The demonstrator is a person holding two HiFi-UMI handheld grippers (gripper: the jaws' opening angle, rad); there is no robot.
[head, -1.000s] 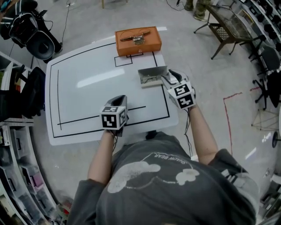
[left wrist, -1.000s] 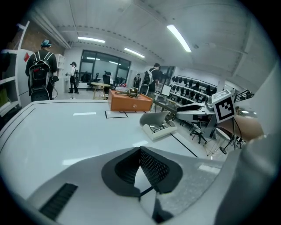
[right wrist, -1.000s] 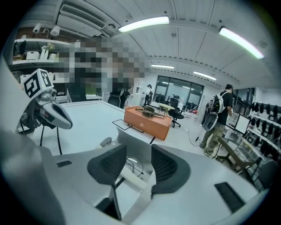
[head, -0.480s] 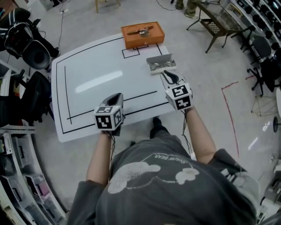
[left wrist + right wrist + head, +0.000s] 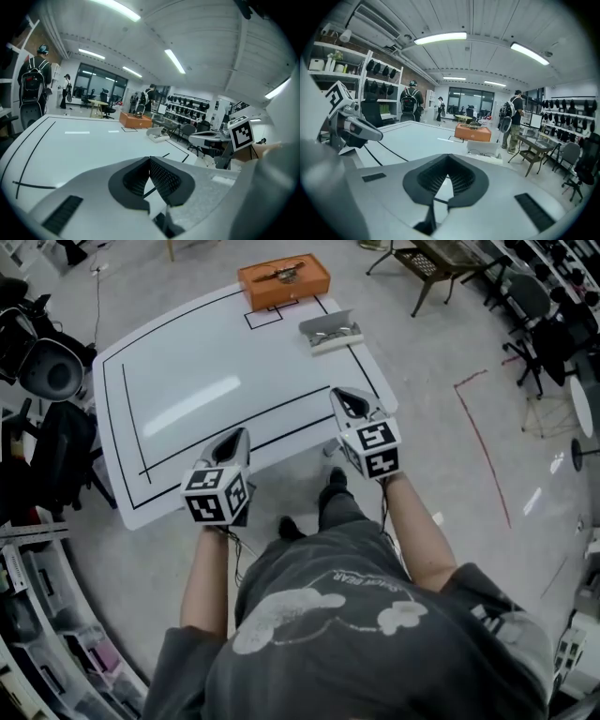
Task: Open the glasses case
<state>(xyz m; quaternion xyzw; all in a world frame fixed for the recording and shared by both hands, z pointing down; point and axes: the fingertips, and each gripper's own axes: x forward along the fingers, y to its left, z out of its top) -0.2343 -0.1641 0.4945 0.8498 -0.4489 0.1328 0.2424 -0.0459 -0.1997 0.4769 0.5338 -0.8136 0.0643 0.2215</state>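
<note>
The grey glasses case (image 5: 330,331) lies open on the white table (image 5: 216,371) near its far right edge, with glasses inside it. It also shows as a small open case (image 5: 158,136) in the left gripper view and as an open case (image 5: 485,150) in the right gripper view. My left gripper (image 5: 240,434) hangs over the table's near edge, shut and empty; its jaws meet at the tips (image 5: 149,161). My right gripper (image 5: 339,393) is over the near right corner, well short of the case, shut with nothing in it (image 5: 448,161).
An orange box (image 5: 283,279) with a pair of glasses on top stands at the table's far edge, beyond the case. Black chairs (image 5: 42,362) stand to the left and a bench (image 5: 427,263) to the far right. Red tape (image 5: 483,437) marks the floor.
Both grippers have drawn back from the case toward the table's near edge. The right gripper's jaws have closed. The case stays open where it was.
</note>
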